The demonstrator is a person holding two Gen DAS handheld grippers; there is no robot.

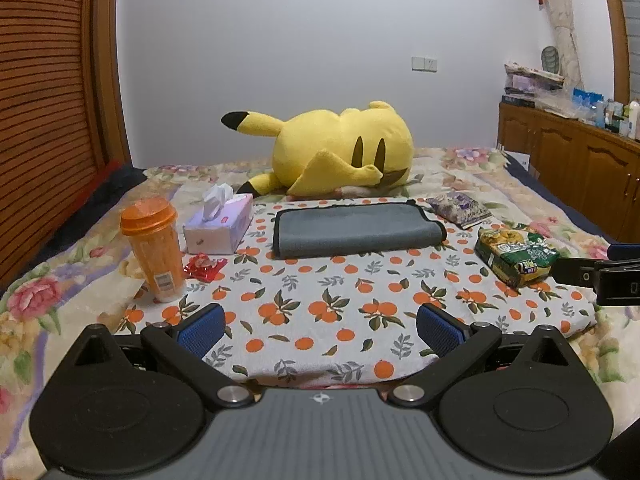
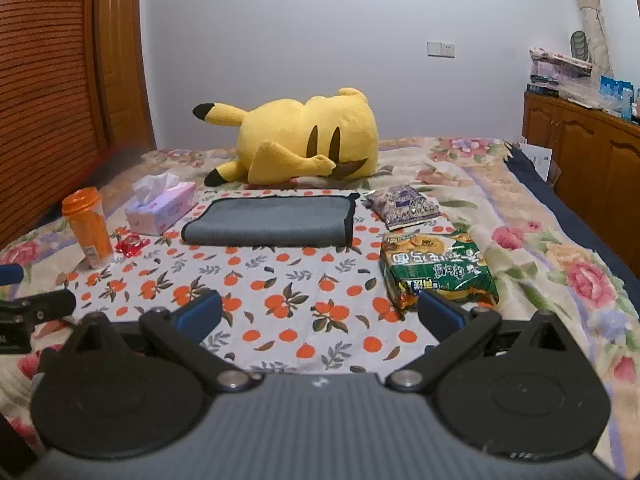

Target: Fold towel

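Observation:
A grey towel (image 1: 354,229) with a black edge lies folded flat at the far side of the orange-print cloth (image 1: 320,300); it also shows in the right wrist view (image 2: 272,222). My left gripper (image 1: 320,326) is open and empty, hovering over the near edge of the cloth, well short of the towel. My right gripper (image 2: 320,314) is open and empty too, at the same near edge. Each gripper shows at the side of the other's view: the right one (image 1: 600,276), the left one (image 2: 28,312).
An orange bottle (image 1: 154,246), a tissue box (image 1: 220,222) and a red wrapper (image 1: 204,267) lie left of the towel. A purple packet (image 1: 458,208) and a green snack bag (image 1: 516,254) lie right. A yellow plush (image 1: 340,150) lies behind. Wooden cabinets (image 1: 580,160) stand at right.

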